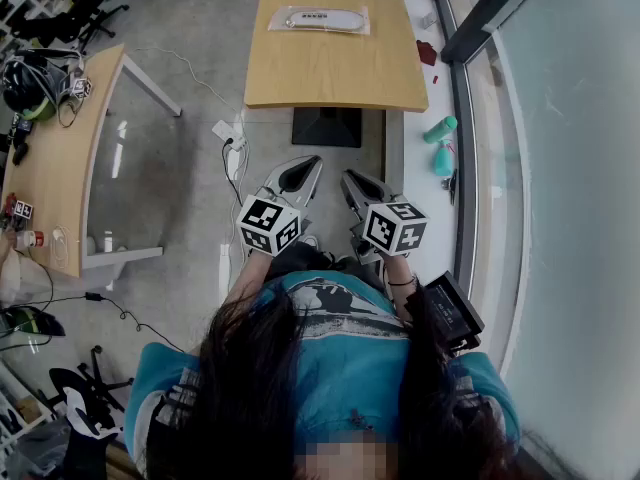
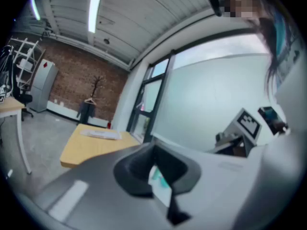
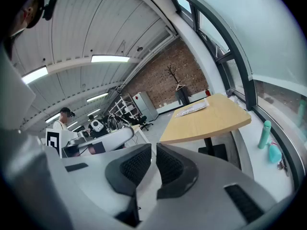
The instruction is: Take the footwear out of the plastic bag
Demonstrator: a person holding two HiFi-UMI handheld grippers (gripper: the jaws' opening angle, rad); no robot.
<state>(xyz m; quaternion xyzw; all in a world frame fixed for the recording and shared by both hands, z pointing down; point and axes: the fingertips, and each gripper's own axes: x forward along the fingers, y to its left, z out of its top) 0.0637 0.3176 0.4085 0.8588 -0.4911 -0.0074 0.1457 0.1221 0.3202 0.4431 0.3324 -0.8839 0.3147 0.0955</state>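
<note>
A clear plastic bag (image 1: 320, 18) with flat footwear inside lies at the far end of a small wooden table (image 1: 335, 73). It also shows in the left gripper view as the bag (image 2: 101, 134) and in the right gripper view as the bag (image 3: 192, 109). Both grippers are held close to the person's chest, well short of the table. My left gripper (image 1: 295, 173) is shut with nothing in it, as its own view of the left gripper (image 2: 156, 169) confirms. Beside it, my right gripper (image 1: 360, 183) is shut and empty too, its pads (image 3: 136, 166) nearly touching.
A long desk (image 1: 50, 158) with cluttered gear stands at the left. Cables and a power strip (image 1: 232, 143) lie on the floor. Teal bottles (image 1: 440, 128) stand by the glass wall at the right. Another person (image 3: 62, 119) stands far off.
</note>
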